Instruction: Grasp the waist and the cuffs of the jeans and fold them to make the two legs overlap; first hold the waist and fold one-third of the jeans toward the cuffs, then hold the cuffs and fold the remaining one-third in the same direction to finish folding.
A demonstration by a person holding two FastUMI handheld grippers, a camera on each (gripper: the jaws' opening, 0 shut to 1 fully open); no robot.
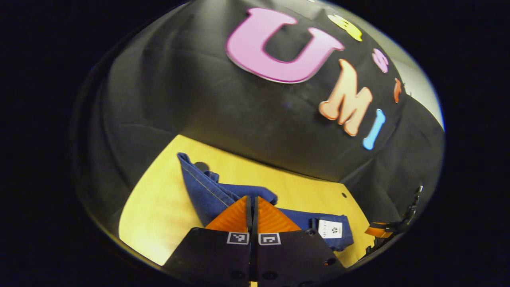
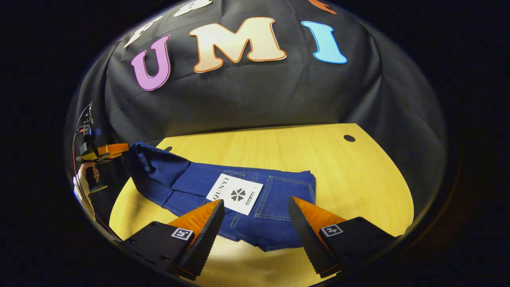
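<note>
On the wooden table lie the dark blue jeans, legs overlapped, waist end with paper tag nearest the right gripper, whose jaws are spread wide above it. The left gripper looks clenched at the cuff end, perhaps pinching cloth. Denim is soft but heavy; grip both layers at the waistband's edge.

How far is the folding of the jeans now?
The jeans lie on the table as one narrow strip, so the legs look already overlapped. The left gripper is shut; whether it pinches cloth is unclear. The right gripper hovers open over the waist end. Both third-folds seem still to do.
</note>
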